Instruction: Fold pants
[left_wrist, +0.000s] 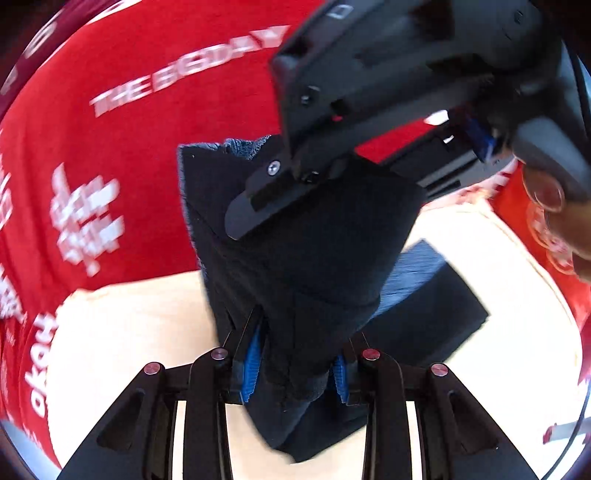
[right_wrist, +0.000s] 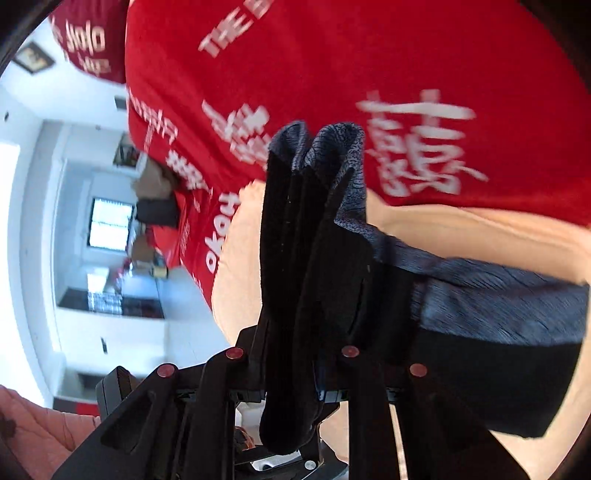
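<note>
left gripper (left_wrist: 295, 363) fingers closing on dark pants (left_wrist: 295, 240); right gripper (right_wrist: 291, 354) fingers pinching same pants (right_wrist: 306, 258) | folded cloth trailing onto desk (left_wrist: 129, 332)

A pale cream, smooth tabletop (left_wrist: 129, 332) bore part of the dark navy fabric pants (left_wrist: 436, 306), lying flat on it.

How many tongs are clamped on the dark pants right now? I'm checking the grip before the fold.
2. The left tongs pinch the pants at the bottom of the left wrist view; the right tongs grip them higher up there, and close up in their own view.
</note>
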